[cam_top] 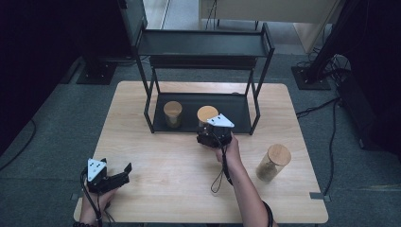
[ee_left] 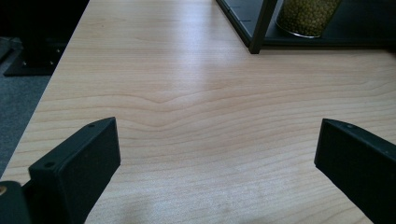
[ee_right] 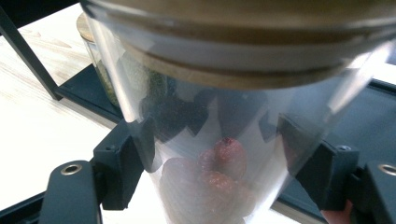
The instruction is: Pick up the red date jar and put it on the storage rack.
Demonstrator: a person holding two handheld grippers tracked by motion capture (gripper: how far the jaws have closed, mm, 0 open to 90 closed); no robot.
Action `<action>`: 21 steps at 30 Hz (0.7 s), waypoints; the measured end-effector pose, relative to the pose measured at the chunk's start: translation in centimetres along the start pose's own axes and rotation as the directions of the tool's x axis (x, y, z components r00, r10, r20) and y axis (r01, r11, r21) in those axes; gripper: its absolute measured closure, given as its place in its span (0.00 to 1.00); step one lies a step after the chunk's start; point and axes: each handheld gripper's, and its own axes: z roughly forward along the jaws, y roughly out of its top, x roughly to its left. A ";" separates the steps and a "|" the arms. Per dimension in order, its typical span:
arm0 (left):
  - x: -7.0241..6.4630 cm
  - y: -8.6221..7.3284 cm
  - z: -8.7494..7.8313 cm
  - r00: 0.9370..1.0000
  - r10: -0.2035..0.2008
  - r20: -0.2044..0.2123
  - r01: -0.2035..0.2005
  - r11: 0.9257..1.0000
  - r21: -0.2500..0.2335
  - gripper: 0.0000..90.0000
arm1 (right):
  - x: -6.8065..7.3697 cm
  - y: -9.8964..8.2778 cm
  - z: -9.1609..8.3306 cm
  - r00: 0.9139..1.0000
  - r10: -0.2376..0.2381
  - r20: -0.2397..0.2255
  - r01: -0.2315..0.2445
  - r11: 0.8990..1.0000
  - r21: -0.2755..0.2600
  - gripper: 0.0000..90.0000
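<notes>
Jar (ee_right: pixel 219 140), wooden-lidded, red pieces inside, sat at front edge of rack's (cam_top: pixel 203 45) lower shelf, clamped in right claw (ee_right: pixel 219 158). Second jar (cam_top: pixel 172 113) stood left of it on same shelf. Left claw (ee_left: pixel 217 154) apart, empty, over tabletop (ee_left: pixel 187 93). Third jar (cam_top: pixel 273 163) on tabletop, right.

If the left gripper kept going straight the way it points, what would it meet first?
Probably the black metal shelf rack's front leg, with the glass jar of green beans just behind it. Until then, bare light wooden table lies ahead of the open left gripper.
</notes>
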 end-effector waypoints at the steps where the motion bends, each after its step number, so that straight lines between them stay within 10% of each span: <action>1: 0.0 0.0 0.0 1.000 0.000 0.000 0.000 1.000 0.000 0.01 | 0.0 0.1 0.0 1.000 0.003 -0.001 -0.003 1.000 -0.001 0.29; 21: 0.0 0.0 0.0 1.000 -0.001 0.002 0.001 1.000 0.000 0.01 | 0.1 1.5 1.1 1.000 -0.004 -0.002 0.004 1.000 0.006 0.29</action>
